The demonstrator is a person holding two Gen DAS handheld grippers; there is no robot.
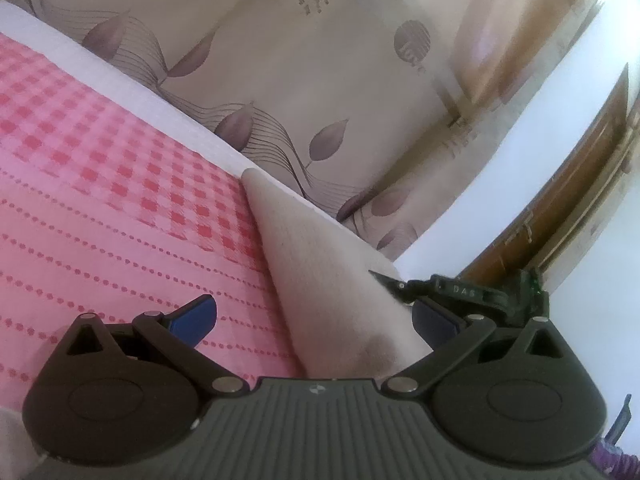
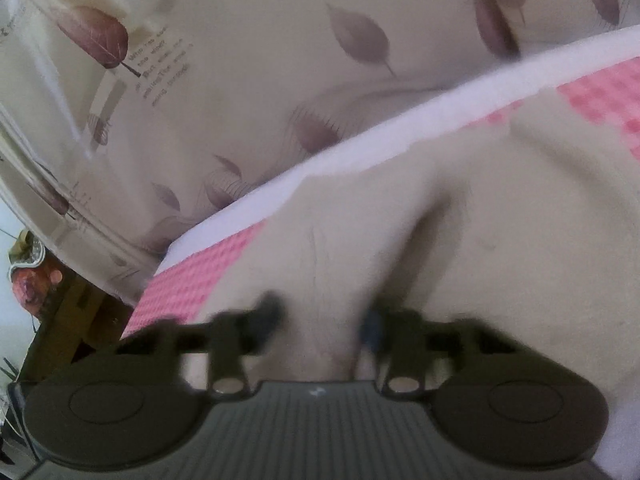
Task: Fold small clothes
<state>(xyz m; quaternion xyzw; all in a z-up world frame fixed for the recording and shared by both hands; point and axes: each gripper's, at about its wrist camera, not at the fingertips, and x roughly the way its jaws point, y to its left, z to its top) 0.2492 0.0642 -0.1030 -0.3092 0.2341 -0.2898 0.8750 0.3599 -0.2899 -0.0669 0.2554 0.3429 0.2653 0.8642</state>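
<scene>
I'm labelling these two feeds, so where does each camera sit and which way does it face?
Left wrist: on the left gripper, facing along its open jaws over a beige cloth on the pink checked cover towards leaf-print wallpaper.
Right wrist: on the right gripper, blurred, jaws astride a raised fold of the cloth.
Shared: cloth, cover, wallpaper. No hand shows.

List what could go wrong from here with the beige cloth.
1. The left gripper stands open around the beige cloth, so it may slip free.
2. The right gripper has only a raised fold between its blurred fingers; it may pinch too little.
3. The cloth reaches the mattress edge and could slide off.
</scene>
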